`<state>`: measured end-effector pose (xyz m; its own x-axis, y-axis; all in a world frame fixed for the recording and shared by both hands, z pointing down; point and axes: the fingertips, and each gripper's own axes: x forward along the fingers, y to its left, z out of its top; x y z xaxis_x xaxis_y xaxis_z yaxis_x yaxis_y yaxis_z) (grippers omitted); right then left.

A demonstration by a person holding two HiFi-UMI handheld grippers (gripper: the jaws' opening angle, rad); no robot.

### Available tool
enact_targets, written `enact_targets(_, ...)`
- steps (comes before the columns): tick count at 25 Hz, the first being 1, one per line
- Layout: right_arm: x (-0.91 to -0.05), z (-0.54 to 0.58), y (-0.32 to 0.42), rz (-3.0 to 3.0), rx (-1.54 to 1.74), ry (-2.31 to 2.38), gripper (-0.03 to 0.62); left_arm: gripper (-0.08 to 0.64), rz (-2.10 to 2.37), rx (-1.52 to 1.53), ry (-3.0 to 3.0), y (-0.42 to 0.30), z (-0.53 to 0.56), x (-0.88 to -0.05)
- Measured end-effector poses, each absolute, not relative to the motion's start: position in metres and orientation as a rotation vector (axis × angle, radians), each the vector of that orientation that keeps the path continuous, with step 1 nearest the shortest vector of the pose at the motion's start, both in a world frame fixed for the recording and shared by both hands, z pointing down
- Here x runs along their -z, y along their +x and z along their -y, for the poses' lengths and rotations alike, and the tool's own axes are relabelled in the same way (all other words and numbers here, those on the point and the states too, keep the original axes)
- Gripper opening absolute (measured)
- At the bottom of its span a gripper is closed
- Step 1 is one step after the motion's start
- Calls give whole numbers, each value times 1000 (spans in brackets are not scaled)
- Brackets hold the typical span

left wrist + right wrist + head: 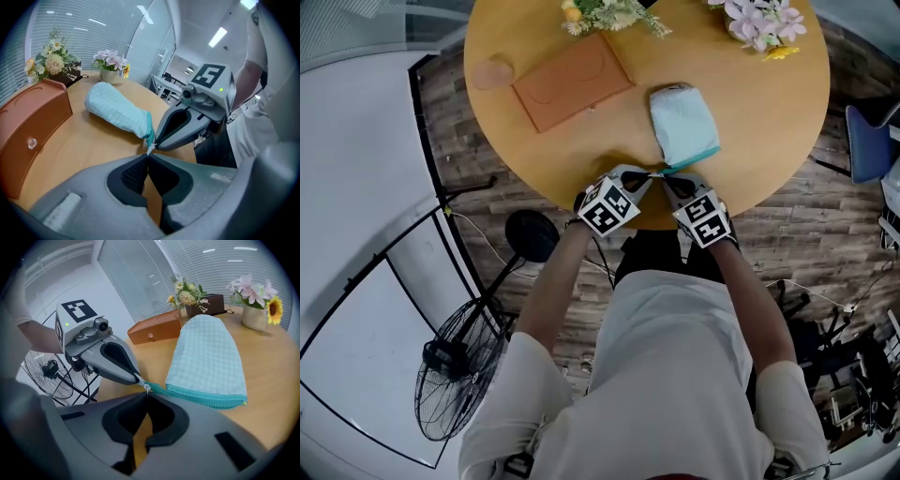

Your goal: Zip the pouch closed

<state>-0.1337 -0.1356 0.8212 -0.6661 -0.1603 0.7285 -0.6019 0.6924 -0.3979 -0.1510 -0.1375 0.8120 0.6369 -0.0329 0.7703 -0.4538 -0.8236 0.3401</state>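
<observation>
- The pouch lies near the bench edge.
- Our left hand-held gripper pinches the zipper at its end, and the right hand-held gripper pinches its pull.
- We should hold the end taut and draw straight along the teeth.

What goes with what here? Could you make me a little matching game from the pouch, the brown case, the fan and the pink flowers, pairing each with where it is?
Things:
1. pouch
2. brown case
3. fan
4. pink flowers

Places:
A. down on the floor, on the person's left
B. far right rim of the table
C. near table edge, zip end pinched by the left claw and right claw
D. on the table, left of the pouch

Pairs: 1-C, 2-D, 3-A, 4-B.
</observation>
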Motion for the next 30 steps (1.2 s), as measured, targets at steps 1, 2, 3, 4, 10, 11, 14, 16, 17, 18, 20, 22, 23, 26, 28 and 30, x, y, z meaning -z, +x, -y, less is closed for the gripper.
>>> enact_targets(1, -819, 135, -133, 2216, -846, 575, 3, 20, 381, -1093, 2343, -151, 138, -810)
enact_targets(2, -819, 136, -131, 2211, -854, 574, 3, 20, 382, -1099, 2341, -151, 138, -809)
enact_targets(3, -819, 137, -128, 2205, -860, 580, 3, 20, 387, -1107, 2338, -152, 139, -808)
enact_targets(4, -820, 139, -124, 2200, -862, 590, 3, 19, 396, -1115, 2336, -153, 140, -806)
enact_targets(10, -817, 147, -97, 2204, -829, 576, 3, 18, 448, -1080, 2301, -159, 143, -796)
enact_targets(11, -815, 147, -95, 2206, -811, 567, 3, 18, 452, -1074, 2306, -157, 143, -794)
enact_targets(14, -807, 150, -89, 2212, -794, 563, 3, 18, 467, -1071, 2305, -153, 142, -785)
enact_targets(16, -806, 154, -81, 2204, -803, 590, 3, 18, 490, -1077, 2311, -151, 145, -781)
enact_targets(17, -807, 156, -75, 2198, -818, 609, 3, 18, 500, -1078, 2309, -151, 146, -779)
enact_targets(18, -807, 159, -69, 2194, -836, 626, 3, 18, 510, -1078, 2303, -152, 146, -777)
enact_targets(20, -805, 162, -59, 2194, -858, 638, 3, 18, 526, -1077, 2288, -154, 147, -772)
enact_targets(22, -800, 164, -52, 2199, -849, 626, 3, 20, 541, -1076, 2294, -152, 148, -766)
enact_targets(23, -798, 165, -50, 2201, -838, 620, 3, 20, 551, -1077, 2294, -151, 149, -764)
enact_targets(26, -793, 171, -37, 2200, -824, 632, 3, 18, 595, -1077, 2271, -152, 150, -757)
enact_targets(28, -790, 174, -30, 2200, -824, 633, 3, 20, 632, -1046, 2252, -153, 152, -752)
enact_targets(30, -787, 174, -26, 2202, -809, 609, 3, 20, 659, -1021, 2235, -151, 151, -748)
